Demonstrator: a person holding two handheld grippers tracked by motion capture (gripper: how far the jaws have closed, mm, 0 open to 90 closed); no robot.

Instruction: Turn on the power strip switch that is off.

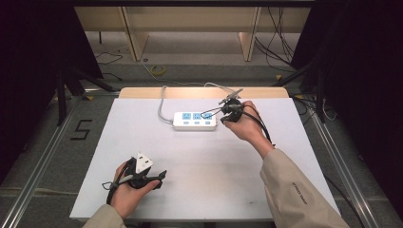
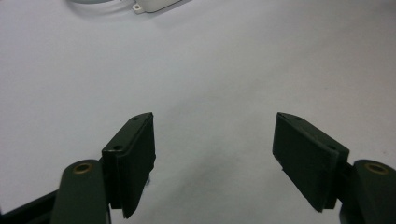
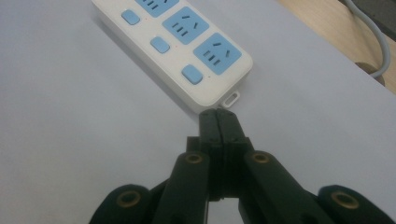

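A glossy white plastic power strip was seen on a matt white table, edged at 12 o'clock by bare wood.

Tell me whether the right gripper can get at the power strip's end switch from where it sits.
Probably yes: the right gripper, jaws shut, sits just off the power strip's end, and nothing lies between it and the end switch.

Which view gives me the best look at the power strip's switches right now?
The right gripper view: the power strip lies close ahead of the shut right gripper, with its blue switch buttons plainly visible. The high view shows the whole strip, small. The left gripper view catches just its corner beyond the open left gripper.
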